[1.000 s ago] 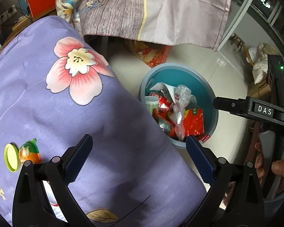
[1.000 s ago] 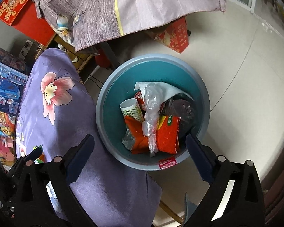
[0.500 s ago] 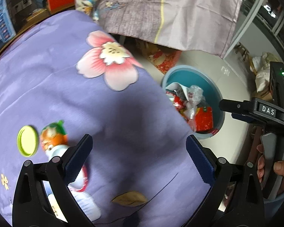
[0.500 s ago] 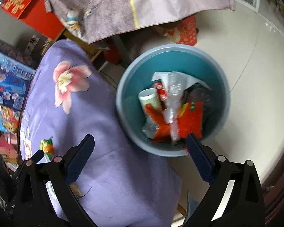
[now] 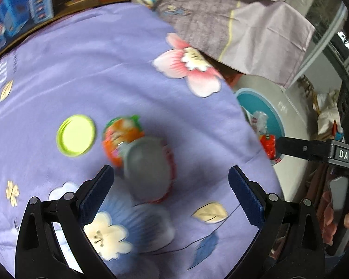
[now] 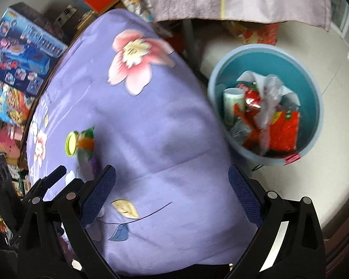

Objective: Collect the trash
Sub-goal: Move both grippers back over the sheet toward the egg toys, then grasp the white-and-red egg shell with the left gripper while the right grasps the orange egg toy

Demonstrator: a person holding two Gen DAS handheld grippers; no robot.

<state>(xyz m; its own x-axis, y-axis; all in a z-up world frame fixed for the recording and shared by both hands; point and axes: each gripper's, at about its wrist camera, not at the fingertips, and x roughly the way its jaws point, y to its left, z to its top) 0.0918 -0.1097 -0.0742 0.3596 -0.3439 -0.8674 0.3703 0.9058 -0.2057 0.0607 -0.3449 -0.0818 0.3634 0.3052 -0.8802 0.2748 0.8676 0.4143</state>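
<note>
Left gripper [image 5: 171, 191]: fingers standing apart, gripping nothing | right gripper [image 6: 172, 193]: fingers apart, empty | orange cup [image 5: 137, 148]: lying on purple floral cloth [image 5: 104, 69] beside green lid [image 5: 75, 134] | blue bin [image 6: 314, 97]: sitting right, holding wrappers.

Lilac flower-print cloth [image 5: 86, 69], lime-green lid [image 5: 76, 135], orange-and-green wrapper [image 5: 121, 134], teal bin [image 6: 265, 65] with red packets [image 6: 283, 132]
</note>
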